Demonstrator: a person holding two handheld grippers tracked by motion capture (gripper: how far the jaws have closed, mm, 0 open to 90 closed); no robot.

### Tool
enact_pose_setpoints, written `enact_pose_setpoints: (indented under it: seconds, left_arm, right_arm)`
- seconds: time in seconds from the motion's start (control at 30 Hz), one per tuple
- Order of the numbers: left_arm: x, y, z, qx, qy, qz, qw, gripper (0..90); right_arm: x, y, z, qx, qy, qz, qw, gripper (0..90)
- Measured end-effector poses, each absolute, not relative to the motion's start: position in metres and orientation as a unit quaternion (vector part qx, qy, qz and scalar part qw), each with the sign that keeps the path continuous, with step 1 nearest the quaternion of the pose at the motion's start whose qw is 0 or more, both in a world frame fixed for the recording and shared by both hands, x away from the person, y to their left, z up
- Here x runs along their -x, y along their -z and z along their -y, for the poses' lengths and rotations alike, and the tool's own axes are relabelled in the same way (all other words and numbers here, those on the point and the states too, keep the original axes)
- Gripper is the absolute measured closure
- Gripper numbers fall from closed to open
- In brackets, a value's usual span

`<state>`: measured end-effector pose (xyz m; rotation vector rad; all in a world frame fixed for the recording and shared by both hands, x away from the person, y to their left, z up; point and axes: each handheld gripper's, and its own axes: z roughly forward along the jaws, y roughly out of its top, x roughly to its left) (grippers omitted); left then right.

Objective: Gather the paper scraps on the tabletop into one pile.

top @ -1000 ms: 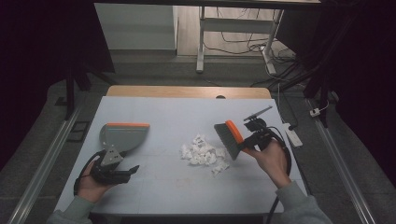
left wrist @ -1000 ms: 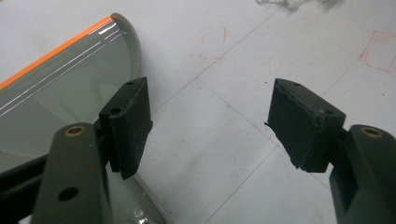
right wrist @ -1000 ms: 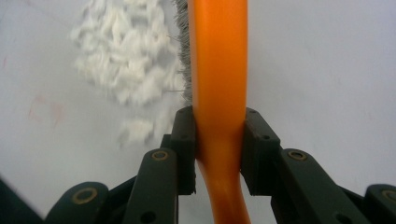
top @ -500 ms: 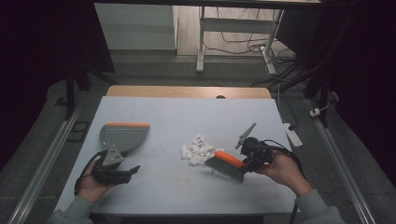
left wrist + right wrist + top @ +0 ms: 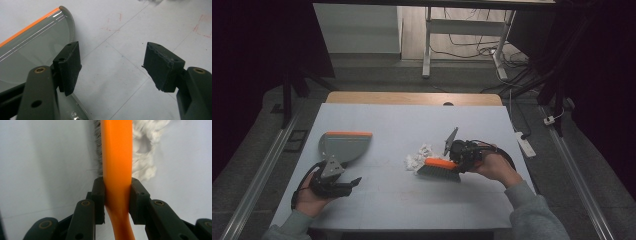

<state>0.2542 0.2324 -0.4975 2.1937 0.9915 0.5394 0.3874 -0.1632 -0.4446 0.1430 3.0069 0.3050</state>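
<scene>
The right gripper [image 5: 460,159] clamps the brush [image 5: 439,169] just beside the paper scraps [image 5: 419,156]; left of them, the left gripper [image 5: 343,185] sits jaws apart beside the dustpan [image 5: 343,146].

Around the pale blue-grey table

The table [image 5: 412,205] has a wooden strip [image 5: 387,97] along its far edge, with a small dark spot [image 5: 448,104], perhaps a hole, on that strip. Faint red pen marks [image 5: 113,23] and thin drawn lines cross its surface. A white power strip [image 5: 525,145] lies on the grey floor just beside the table's right side. Metal rails [image 5: 259,175] run along the floor on both sides. Beyond the table stand a white panel [image 5: 357,30] and a white metal stand [image 5: 428,50], with loose cables [image 5: 472,37] on the wooden floor.
</scene>
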Motion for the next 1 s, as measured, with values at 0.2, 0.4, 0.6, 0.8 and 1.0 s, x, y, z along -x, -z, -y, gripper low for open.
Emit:
enact_pose_setpoints:
  seconds: [0.2, 0.4, 0.6, 0.8, 1.0]
  left_arm:
    - [-0.254, 0.497, -0.232, -0.840, -0.207, -0.378, 0.330, 30.5]
    - [-0.253, 0.497, -0.232, -0.840, -0.208, -0.378, 0.331, 30.5]
    - [-0.253, 0.497, -0.232, -0.838, -0.207, -0.378, 0.333, 30.6]
    - [-0.253, 0.497, -0.232, -0.839, -0.208, -0.378, 0.333, 30.5]
    - [-0.253, 0.497, -0.232, -0.839, -0.207, -0.378, 0.333, 30.6]
  right_arm:
    - [-0.381, 0.429, 0.178, -0.096, -0.178, -0.978, 0.048, 69.3]
    - [-0.383, 0.410, 0.210, -0.283, -0.233, -0.929, 0.042, 69.3]
    - [-0.388, 0.427, 0.233, -0.463, -0.181, -0.868, -0.005, 69.3]
    - [-0.397, 0.444, 0.229, -0.496, -0.153, -0.854, -0.015, 69.4]
    - [-0.411, 0.451, 0.210, -0.497, -0.170, -0.850, -0.026, 69.4]
